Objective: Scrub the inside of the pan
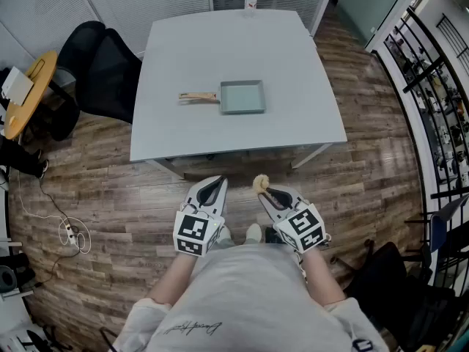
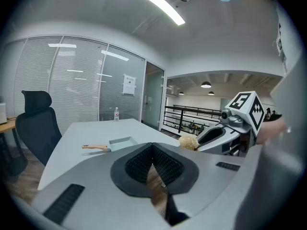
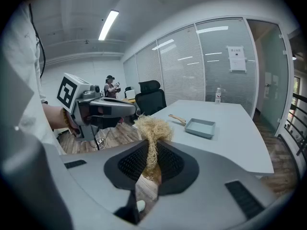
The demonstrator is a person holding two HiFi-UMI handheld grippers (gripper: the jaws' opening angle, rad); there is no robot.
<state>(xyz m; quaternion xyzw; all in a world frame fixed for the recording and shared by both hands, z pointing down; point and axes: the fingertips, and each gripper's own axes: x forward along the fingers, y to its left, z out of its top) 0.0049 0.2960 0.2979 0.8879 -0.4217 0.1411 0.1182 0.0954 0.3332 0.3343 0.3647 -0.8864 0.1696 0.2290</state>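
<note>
Two hazards. Could lose tan fibre scrubber (image 3: 152, 127), pinched by its thin neck in right claw (image 3: 153, 150). Could shove pale-blue rectangular pan (image 1: 242, 97), left claw (image 2: 152, 150) pressed together empty.

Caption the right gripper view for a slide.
Right gripper shut on a fibre scrubber, left gripper alongside, pan waiting on the table ahead.

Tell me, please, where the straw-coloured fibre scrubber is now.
The straw-coloured fibre scrubber is clamped in the right claw, at the head view's lower centre, above the wooden floor short of the grey table's near edge.
</note>
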